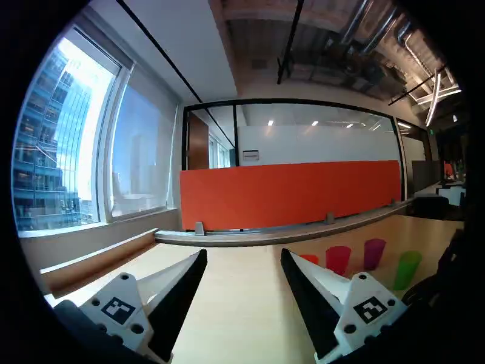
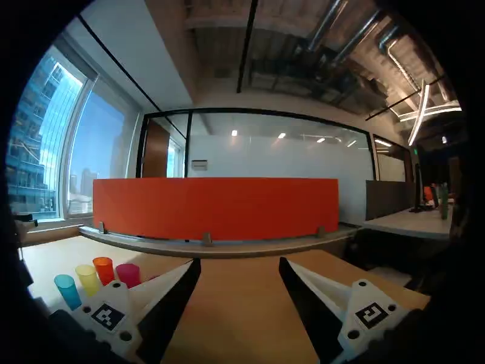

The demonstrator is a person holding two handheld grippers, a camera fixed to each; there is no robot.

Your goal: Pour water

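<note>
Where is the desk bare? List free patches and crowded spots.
Free: the desk ahead of the left gripper, up to the orange partition and across to the window ledge; likewise ahead of the right gripper. Crowded: the row of coloured cups, at the right of the left gripper view, the left of the right gripper view.

A row of cups (image 1: 374, 253) stands on the desk (image 1: 242, 303), to the right of the left gripper (image 1: 243, 252) and the left of the right gripper (image 2: 239, 261). Behind the desk runs a partition (image 1: 291, 194), with windows (image 1: 60, 151) at its left.
</note>
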